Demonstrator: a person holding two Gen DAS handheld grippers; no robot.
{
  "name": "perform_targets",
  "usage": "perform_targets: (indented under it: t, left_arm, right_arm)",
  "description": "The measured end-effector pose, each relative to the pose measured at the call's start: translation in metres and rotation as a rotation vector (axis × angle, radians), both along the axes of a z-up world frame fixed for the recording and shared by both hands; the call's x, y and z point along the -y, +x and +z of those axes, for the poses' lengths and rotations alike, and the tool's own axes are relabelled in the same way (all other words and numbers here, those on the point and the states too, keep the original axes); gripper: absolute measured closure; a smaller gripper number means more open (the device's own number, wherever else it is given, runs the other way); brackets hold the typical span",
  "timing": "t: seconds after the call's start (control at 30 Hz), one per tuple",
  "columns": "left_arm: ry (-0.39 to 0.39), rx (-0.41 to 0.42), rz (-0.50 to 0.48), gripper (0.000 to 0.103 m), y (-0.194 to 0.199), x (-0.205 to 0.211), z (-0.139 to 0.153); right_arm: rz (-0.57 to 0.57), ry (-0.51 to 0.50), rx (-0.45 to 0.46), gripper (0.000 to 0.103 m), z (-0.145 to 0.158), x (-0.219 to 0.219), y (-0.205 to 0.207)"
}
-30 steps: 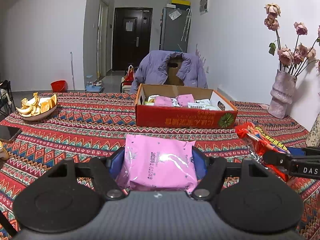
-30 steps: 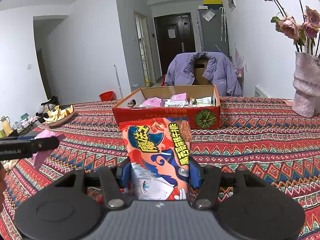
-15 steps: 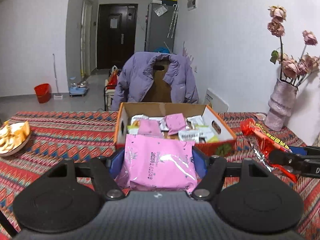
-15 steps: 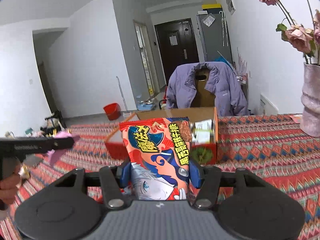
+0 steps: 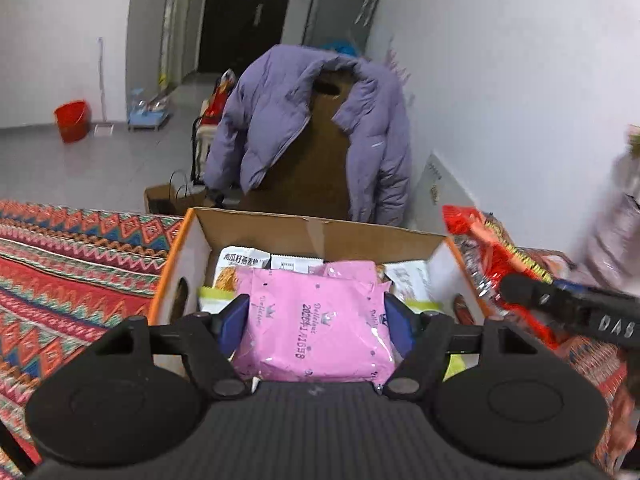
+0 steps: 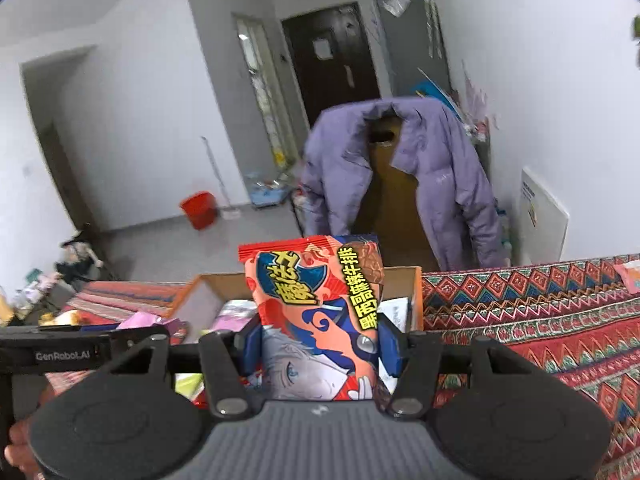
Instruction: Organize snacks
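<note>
1. Two packets are in hand and neither is in the box yet: the left gripper (image 5: 314,322) is clenched on a pink packet (image 5: 312,330), its blue pads pressing both side edges, and the right gripper (image 6: 320,344) is clamped on a red and blue snack bag (image 6: 320,316) that stands upright between its pads
2. Several snacks already lie inside the cardboard box (image 5: 316,232): pale printed packets against its far wall, toward 12 o'clock in the left wrist view, and another pink one just past the held packet
3. From the left wrist view the pink packet hangs over the box's near half, so I judge that delivery nearly done; only the release is left
4. From the right wrist view the snack bag covers the middle of the box opening, with the box rim (image 6: 418,296) showing at about 2 o'clock of the bag; it seems over or just short of the box, and I cannot tell which
5. What remains on the patterned tablecloth (image 6: 540,320) is hard to judge: a pinkish item (image 6: 628,276) lies at 3 o'clock near the frame edge, possibly another snack to fetch
6. Overall I judge the job well along, with these two drops pending
</note>
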State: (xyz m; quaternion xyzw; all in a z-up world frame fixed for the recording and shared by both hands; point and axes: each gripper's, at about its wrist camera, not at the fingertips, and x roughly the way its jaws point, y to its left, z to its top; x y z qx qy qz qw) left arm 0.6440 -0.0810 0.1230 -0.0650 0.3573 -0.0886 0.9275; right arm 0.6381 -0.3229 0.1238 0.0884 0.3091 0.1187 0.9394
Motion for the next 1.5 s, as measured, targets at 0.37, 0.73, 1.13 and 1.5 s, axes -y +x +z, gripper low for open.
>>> perform_targets:
  t: [0.37,0.73,1.13,1.5]
  left_arm:
    - [-0.036,-0.126,0.067,0.032,0.08,0.028,-0.076]
    - [-0.055,-0.046,0.038,0.013,0.064,0.019,-0.066]
    - [0.115,0.039,-0.021,0.006,0.01,0.009,-0.017]
    - [0.207,0.319,-0.001,0.0,-0.093,-0.031,0.022]
  right_arm:
    - [-0.105,-0.169,-0.098,0.047,-0.075,-0.035,0.081]
    - [-0.106,-0.109,-0.14,0.026,-0.07,-0.022,0.088]
    - [-0.048,-0.192,-0.118,0.015,-0.014,-0.01,0.034]
    - [-0.033,-0.208,0.081,0.001,0.022,-0.007,-0.072]
